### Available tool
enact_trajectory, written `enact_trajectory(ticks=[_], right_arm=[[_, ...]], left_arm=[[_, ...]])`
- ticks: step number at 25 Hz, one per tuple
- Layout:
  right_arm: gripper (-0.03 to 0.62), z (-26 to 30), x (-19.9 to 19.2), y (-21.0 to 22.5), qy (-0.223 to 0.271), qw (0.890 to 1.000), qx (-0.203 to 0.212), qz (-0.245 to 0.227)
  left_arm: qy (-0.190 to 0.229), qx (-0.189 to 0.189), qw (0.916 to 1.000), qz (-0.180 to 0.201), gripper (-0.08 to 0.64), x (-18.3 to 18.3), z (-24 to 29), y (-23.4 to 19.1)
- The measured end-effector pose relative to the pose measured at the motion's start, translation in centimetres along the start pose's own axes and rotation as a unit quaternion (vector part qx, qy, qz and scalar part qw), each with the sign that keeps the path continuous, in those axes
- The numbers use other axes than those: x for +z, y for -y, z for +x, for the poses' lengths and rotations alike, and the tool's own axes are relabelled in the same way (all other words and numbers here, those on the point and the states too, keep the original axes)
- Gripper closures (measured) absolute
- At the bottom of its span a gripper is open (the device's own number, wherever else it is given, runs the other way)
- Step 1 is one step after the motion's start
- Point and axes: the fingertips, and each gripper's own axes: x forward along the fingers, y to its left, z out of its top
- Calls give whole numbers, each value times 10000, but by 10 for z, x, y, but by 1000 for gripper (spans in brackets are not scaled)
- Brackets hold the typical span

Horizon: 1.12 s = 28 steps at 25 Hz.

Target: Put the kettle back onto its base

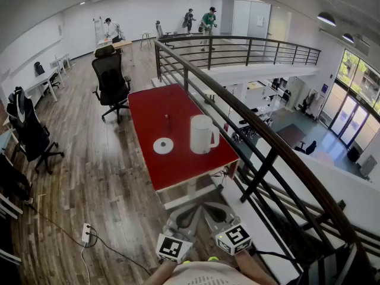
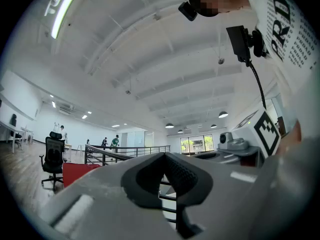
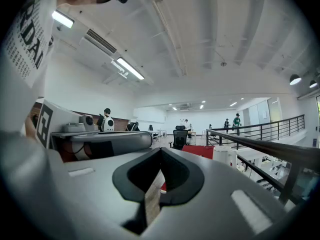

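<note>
The white kettle stands upright on the red table, toward its near right corner, handle turned to the right. Its round white base lies flat just to the kettle's left, close by but not touching it. The kettle is not on the base.

Both tools are held low and close to the person's body, well short of the table's near edge. The left gripper has its fingers pressed together at the tips with nothing between them. The right gripper beside it is likewise closed and empty. A black railing runs along the table's right side. A black office chair stands by the table's far left corner.
</note>
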Motion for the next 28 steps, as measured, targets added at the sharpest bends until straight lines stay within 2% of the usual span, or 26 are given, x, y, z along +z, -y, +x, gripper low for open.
enact_trajectory(ticks=[10, 13, 17, 21, 28], right_arm=[[584, 1, -6, 7, -37, 10000, 2, 2], [584, 2, -7, 3, -110, 9998, 97, -116], [584, 2, -6, 0, -138, 9997, 101, -178], [584, 1, -7, -2, -173, 9997, 82, -182], [584, 8, -8, -4, -173, 9997, 44, -154]], left_arm=[[-187, -101, 9996, 186, 561, -15, 4, 0], [17, -62, 10000, 52, 561, -4, 5, 0], [-228, -96, 9994, 224, 561, -16, 0, -3], [-35, -83, 9999, 77, 560, -5, -1, 0], [-41, -82, 10000, 12, 561, -9, -4, -8]])
